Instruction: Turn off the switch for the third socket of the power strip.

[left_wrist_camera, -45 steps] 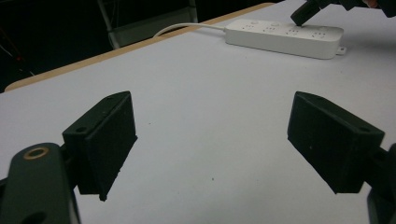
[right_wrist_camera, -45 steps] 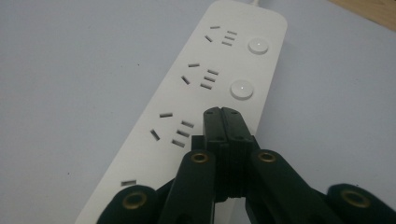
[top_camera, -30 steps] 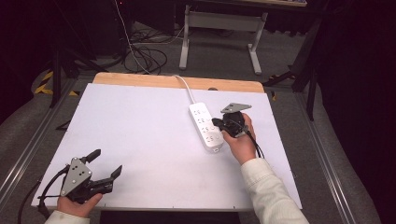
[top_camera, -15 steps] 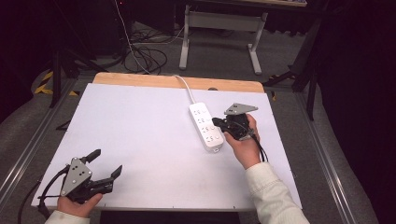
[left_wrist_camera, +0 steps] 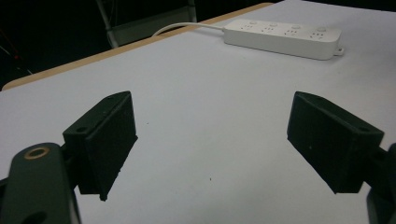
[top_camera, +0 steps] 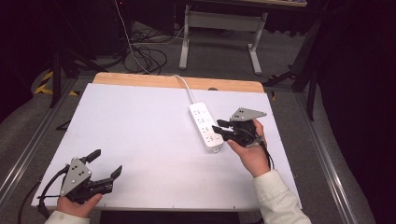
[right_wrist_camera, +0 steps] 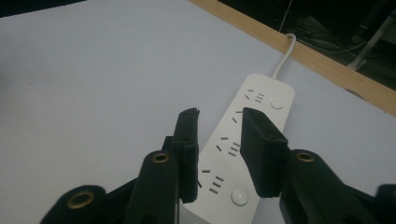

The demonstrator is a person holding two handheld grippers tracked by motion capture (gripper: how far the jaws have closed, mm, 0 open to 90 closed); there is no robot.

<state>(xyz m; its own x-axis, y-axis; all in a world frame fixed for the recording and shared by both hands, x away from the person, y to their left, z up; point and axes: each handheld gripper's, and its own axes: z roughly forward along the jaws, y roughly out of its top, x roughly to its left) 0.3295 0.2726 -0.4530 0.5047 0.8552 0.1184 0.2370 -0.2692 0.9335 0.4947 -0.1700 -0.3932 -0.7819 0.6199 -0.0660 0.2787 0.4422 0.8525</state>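
Dark floor with loose cables surrounds the white tabletop [top_camera: 149,135], whose far edge shows a strip of bare wood. We start with the right gripper [top_camera: 218,129]: our right hand [top_camera: 250,150] reaches in from the lower right, forearm in a pale sleeve, and holds it low over the right half of the board, jaws pointing left toward the power strip [top_camera: 205,127]. In the right gripper view the two black jaws stand a narrow gap apart with nothing between them, just above the strip's near end; we cannot tell whether they touch it. The grey three-cornered plate sits on top of this gripper, tilted.

Our left hand [top_camera: 74,203] rests at the near left corner, holding the left gripper [top_camera: 106,163] with its jaws spread wide and empty, pointing up and right across bare board. In the left gripper view [left_wrist_camera: 210,140] the jaw pads are flat, matte black blocks, and the strip lies well apart, far ahead near the right.

That strip is a long white plastic bar with rounded corners, four socket groups each with a round button, lying flat with its white cord running off over the wooden edge.
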